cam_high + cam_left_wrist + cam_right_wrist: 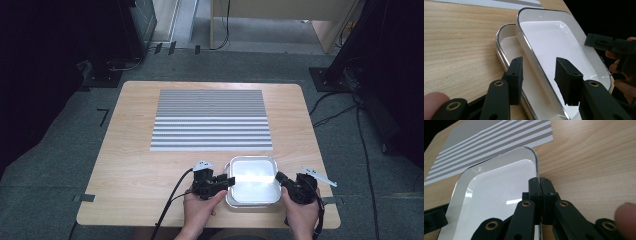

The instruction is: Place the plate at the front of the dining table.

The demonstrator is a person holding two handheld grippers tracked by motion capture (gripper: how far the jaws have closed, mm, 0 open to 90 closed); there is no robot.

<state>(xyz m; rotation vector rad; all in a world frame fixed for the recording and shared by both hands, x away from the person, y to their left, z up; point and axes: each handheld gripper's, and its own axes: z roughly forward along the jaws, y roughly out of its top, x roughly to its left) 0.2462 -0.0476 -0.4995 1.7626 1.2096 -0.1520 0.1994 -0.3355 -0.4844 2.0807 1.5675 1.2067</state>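
Note:
Two white metal-rimmed trays lie nested near the table's front edge. The upper tray (252, 172) (554, 37) (494, 190) sits tilted over the lower tray (507, 43). My right gripper (281, 178) (540, 187) is shut on the upper tray's right rim. My left gripper (227, 181) (540, 80) is at the trays' left side, open, its jaws straddling the upper tray's rim with a gap on each side. The right gripper (599, 42) also appears across the tray in the left gripper view.
A grey-and-white striped mat (211, 120) (486, 137) covers the middle and far part of the wooden table (140, 175). Cables trail from both grippers toward the front edge. Dark stands and floor cables surround the table.

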